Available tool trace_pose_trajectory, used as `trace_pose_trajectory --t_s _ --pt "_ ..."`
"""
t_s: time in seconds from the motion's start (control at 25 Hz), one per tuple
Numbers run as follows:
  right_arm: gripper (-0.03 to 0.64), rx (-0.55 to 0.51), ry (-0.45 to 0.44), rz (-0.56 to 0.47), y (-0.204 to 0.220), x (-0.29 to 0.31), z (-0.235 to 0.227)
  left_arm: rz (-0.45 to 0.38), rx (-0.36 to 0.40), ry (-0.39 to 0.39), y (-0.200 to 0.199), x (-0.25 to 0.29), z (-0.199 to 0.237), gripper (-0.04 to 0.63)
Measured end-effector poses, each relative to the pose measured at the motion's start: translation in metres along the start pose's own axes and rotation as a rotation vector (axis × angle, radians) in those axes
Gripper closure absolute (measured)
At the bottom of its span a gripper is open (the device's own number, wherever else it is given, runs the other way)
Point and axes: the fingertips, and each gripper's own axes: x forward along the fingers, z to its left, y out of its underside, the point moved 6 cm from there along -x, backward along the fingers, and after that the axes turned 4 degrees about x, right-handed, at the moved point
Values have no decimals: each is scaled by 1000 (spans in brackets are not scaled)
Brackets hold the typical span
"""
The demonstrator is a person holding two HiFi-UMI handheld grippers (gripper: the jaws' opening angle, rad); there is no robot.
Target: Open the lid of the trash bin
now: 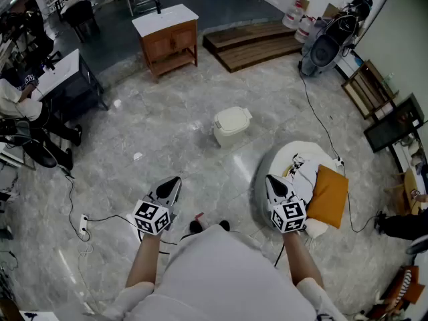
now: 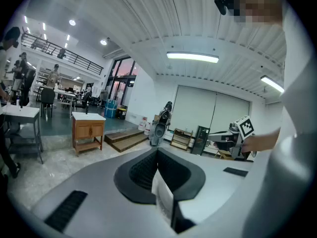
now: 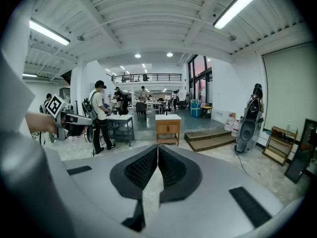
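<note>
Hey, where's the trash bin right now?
In the head view the trash bin sits on the floor near centre, between the wooden cabinet farther back on the left and the white beanbag nearer on the right.

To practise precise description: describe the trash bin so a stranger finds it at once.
Start at the white-topped wooden cabinet. Between it and the white beanbag, the trash bin stands alone on the floor. It is small, cream and boxy, its lid shut, unlike the larger beanbag with its orange cushion.
</note>
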Motion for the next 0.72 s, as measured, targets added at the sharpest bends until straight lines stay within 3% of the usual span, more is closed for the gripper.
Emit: trace_pose_trajectory --t_s 0.72 --pt "586 5 15 -16 -6 1 15 -5 1 17 -1 -10 11 577"
